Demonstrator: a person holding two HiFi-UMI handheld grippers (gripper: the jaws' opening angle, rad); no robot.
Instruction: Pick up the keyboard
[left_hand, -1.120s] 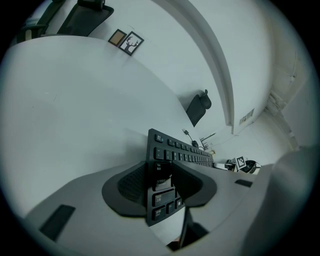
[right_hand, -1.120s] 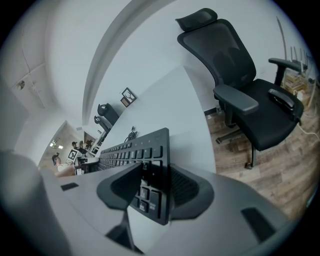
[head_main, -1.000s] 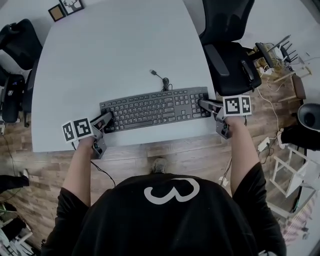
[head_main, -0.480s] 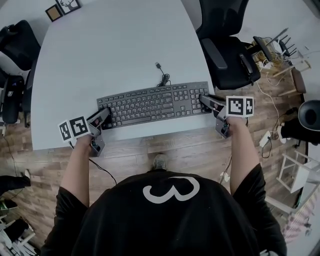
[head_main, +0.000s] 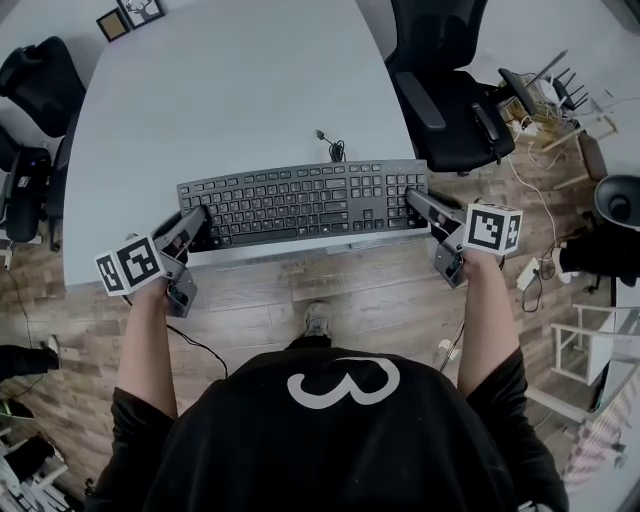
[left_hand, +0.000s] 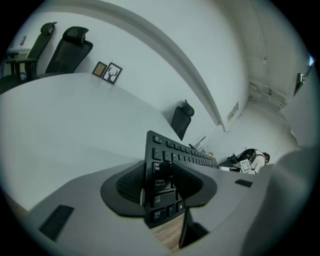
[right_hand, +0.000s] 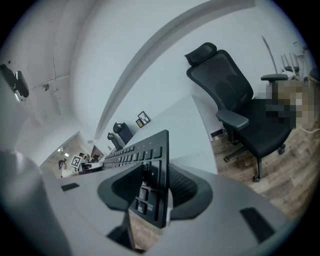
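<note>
Keyboard (head_main: 300, 203) hangs over the table's (head_main: 230, 90) near edge, seemingly just clear of it, with its cable (head_main: 330, 145) trailing onto the tabletop. The left gripper (head_main: 190, 228) is clamped on one short end and the right gripper (head_main: 418, 203) on the other. It looks light, stiff and smooth-edged, so the end grips suit it if kept level

On my feed I see a black short-sleeved T-shirt (head_main: 330, 450) with a large white numeral 3 (head_main: 340, 382) printed on it. Left of that numeral, the left gripper (head_main: 195, 225) is grey moulded plastic with black ribbed pads (left_hand: 131, 182), a white cube of black square markers (head_main: 130, 266) and a thin black cable (head_main: 200, 345). Right of the numeral, the right gripper (head_main: 415, 200) has the same grey build and marker cube (head_main: 493, 228).
</note>
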